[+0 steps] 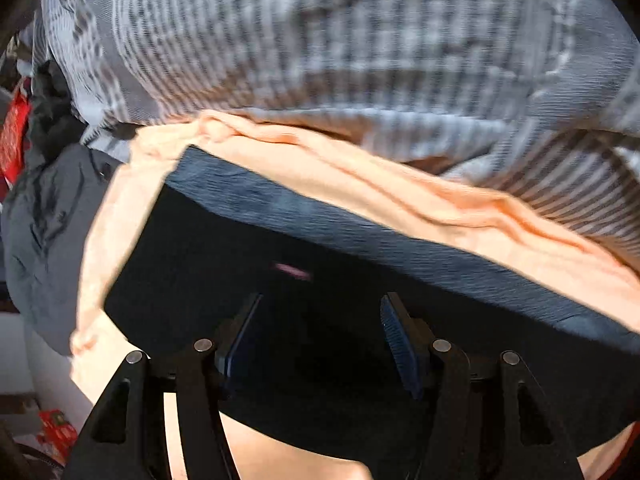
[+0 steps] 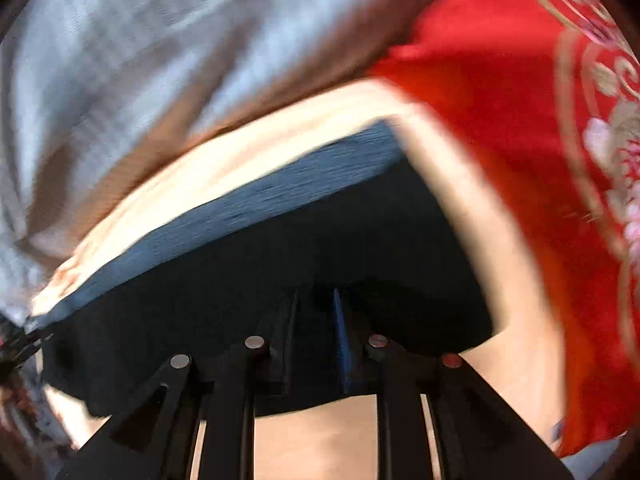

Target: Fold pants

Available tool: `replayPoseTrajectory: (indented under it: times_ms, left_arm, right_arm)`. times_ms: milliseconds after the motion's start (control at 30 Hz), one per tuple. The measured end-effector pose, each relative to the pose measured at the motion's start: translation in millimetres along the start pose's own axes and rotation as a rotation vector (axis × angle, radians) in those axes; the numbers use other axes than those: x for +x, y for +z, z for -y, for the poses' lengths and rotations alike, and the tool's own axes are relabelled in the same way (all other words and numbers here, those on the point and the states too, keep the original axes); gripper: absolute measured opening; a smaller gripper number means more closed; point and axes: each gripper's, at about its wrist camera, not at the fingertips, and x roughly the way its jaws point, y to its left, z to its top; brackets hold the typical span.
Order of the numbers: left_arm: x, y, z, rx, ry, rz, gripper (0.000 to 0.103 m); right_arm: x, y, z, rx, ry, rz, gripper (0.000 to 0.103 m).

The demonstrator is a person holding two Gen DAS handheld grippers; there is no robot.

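Note:
The folded dark navy pants (image 1: 280, 240) lie on a peach sheet (image 1: 400, 196). In the left wrist view my left gripper (image 1: 320, 312) hovers over the near part of the pants with its fingers wide apart and nothing between them. In the right wrist view the same dark pants (image 2: 280, 248) fill the middle. My right gripper (image 2: 316, 304) sits low on the pants with its fingers close together; a dark fold of pants fabric lies between them. Both views are blurred by motion.
A grey-and-white checked blanket (image 1: 340, 48) is bunched behind the pants. A dark grey garment (image 1: 48, 232) lies at the left. A red embroidered cloth (image 2: 540, 140) lies at the right of the right wrist view. Red packets (image 1: 56, 432) lie on the floor at lower left.

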Motion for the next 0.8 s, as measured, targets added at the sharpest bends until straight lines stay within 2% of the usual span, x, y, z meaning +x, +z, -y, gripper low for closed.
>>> replayPoseTrajectory:
  times_ms: [100,267,333,367,400,433,500,567,667,733,800]
  left_arm:
    - [21.4,8.0,-11.4,0.017,0.006,-0.006,0.062]
    - [56.8,26.3,-23.4,0.071,0.028,0.018,0.062]
    - [66.3,39.4,-28.2,0.077,0.021,0.037,0.062]
    - [70.1,45.1,-30.2,0.078,0.030,0.040,0.062]
    - [75.5,53.1,-33.4,0.085,0.057,0.047,0.062]
    - [80.4,59.2,-36.4,0.091,0.083,0.045,0.062]
    - [82.6,70.3,-45.2,0.087,0.070,0.034,0.062]
    - [71.2,70.5,-50.4,0.104,0.046,0.043,0.062]
    - [40.3,46.1,-49.3,0.221,-0.051,0.056,0.062]
    - [26.4,20.3,-50.9,0.305,-0.105,0.041,0.062]
    - [21.1,-8.7,-54.6,0.365,-0.135,0.007,0.062]
  right_arm:
    - [1.2,-19.9,-66.1,-0.121,0.045,0.000,0.045]
    - [37.4,-51.6,-168.5,-0.215,0.094,-0.035,0.045]
    - [64.8,-67.3,-186.2,-0.233,0.062,-0.064,0.045]
    - [74.8,-71.8,-191.7,-0.238,0.019,-0.075,0.046]
    - [77.8,-76.7,-196.5,-0.250,-0.015,-0.048,0.048]
    - [76.8,-78.9,-200.7,-0.264,-0.020,-0.027,0.056]
    - [76.6,-83.1,-208.2,-0.288,-0.042,-0.031,0.060]
    - [76.9,-84.2,-211.9,-0.254,-0.041,-0.054,0.060]
    - [62.0,-89.9,-207.8,-0.131,0.105,-0.074,0.061]
    - [60.9,-106.9,-211.3,-0.101,0.219,-0.099,0.061]
    - [66.2,-130.4,-225.1,-0.062,0.350,-0.170,0.061]
